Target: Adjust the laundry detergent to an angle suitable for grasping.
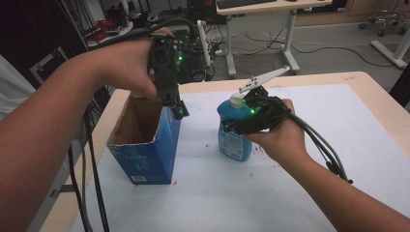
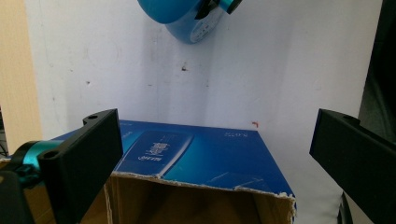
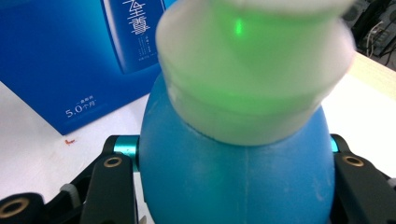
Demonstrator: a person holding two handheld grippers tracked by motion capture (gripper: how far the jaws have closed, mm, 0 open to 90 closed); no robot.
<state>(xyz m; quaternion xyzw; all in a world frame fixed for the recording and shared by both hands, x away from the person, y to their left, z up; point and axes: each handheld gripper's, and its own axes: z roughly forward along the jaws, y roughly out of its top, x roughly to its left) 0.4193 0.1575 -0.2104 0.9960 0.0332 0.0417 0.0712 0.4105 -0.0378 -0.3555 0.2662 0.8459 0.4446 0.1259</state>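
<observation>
Your right gripper is clamped on the blue plastic bottle with the white cap, jaws pressed to either side of its shoulder just under the cap. The bottle stands upright on the white-covered bench, near the open blue cardboard box but apart from it. Your left gripper hangs at the box's open top, its jaws spread wide with nothing between them, over the torn rim.
</observation>
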